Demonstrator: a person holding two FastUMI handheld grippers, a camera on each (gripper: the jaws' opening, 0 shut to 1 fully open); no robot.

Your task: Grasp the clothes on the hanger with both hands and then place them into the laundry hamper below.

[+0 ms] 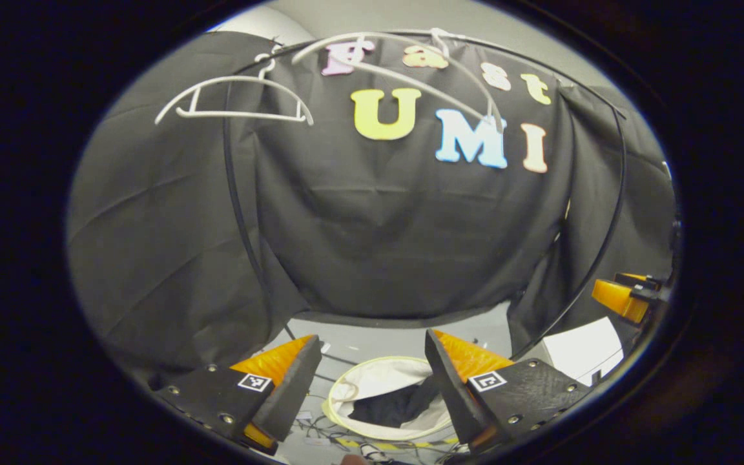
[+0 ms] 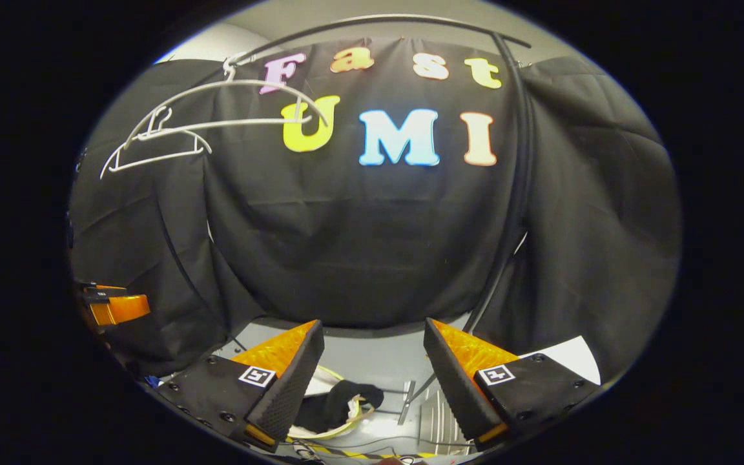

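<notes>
Hamper [image 1: 346, 394]: round, white, soft-sided; dark clothes [image 1: 394, 407] inside, partly hidden.
Hangers [image 1: 236, 100]: thin white wire, bare.
L gripper [image 1: 372, 381] / R gripper [image 2: 372, 374]: jaws apart, empty.

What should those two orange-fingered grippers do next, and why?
Probably just draw back: both white plastic hangers hang bare on the rail, a black garment lies in the white round hamper below, and the left gripper and right gripper are open, holding nothing.
</notes>
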